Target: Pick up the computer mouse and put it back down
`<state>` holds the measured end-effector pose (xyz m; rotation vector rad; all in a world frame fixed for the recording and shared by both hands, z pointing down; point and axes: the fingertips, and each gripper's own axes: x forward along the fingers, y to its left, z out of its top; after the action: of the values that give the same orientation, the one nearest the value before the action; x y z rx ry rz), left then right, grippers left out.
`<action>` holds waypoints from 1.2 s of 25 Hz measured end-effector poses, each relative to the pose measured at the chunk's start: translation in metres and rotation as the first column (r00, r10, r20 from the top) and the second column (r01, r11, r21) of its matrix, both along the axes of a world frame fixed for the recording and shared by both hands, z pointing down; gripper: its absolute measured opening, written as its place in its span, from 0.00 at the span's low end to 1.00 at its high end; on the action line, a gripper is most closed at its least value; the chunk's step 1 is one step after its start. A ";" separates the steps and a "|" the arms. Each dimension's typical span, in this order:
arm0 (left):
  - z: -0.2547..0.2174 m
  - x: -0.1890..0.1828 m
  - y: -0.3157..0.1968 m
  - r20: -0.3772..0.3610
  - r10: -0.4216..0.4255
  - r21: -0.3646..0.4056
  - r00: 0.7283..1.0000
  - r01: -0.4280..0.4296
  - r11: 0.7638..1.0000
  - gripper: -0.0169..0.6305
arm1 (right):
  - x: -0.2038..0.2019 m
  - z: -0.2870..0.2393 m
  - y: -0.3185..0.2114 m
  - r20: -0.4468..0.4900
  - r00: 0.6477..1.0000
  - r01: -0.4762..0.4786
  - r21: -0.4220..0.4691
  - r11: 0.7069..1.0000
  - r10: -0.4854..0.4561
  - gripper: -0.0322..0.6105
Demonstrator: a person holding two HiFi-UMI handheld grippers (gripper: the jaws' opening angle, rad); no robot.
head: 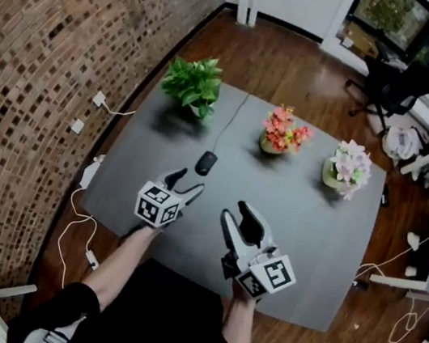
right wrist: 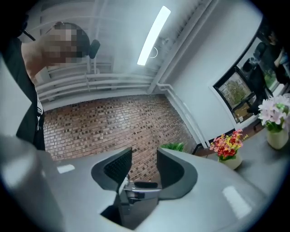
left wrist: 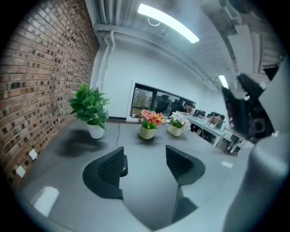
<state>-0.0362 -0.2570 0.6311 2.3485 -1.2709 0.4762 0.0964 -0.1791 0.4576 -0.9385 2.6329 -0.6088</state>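
Observation:
The black computer mouse lies on the grey table, its cable running to the far edge. My left gripper hovers just short of the mouse, slightly to its left, jaws open and empty. My right gripper is to the right and nearer me, also open and empty. In the left gripper view the left gripper has only bare tabletop between its pads, and the mouse is not visible. In the right gripper view the right gripper points at the brick wall.
Along the table's far side stand a green plant, an orange flower pot and a white flower pot. The brick wall is to the left. Cables and adapters hang off the table's left edge. An office chair stands at the far right.

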 end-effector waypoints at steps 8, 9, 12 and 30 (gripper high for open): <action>0.161 -0.021 -0.098 0.282 -0.087 -0.141 0.955 0.131 0.981 0.62 | 0.008 0.005 0.008 -0.106 0.993 -0.063 -0.045 0.997 0.058 0.27; 0.171 -0.021 -0.104 0.296 -0.085 -0.152 0.951 0.135 0.979 0.62 | 0.008 0.006 0.009 -0.117 0.991 -0.070 -0.052 0.996 0.064 0.27; 0.197 -0.017 -0.117 0.315 -0.081 -0.190 0.946 0.146 0.971 0.62 | 0.006 0.009 0.012 -0.147 0.987 -0.082 -0.067 0.994 0.071 0.27; 0.112 -0.008 -0.091 -0.088 -0.085 -0.289 0.993 0.056 0.956 0.46 | -0.026 -0.008 0.004 -0.139 0.990 -0.020 -0.027 0.999 0.016 0.27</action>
<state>-0.0441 -0.3481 0.7433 2.0529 -1.1516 0.4792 0.0703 -0.1746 0.4498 -1.0473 2.7402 -0.5977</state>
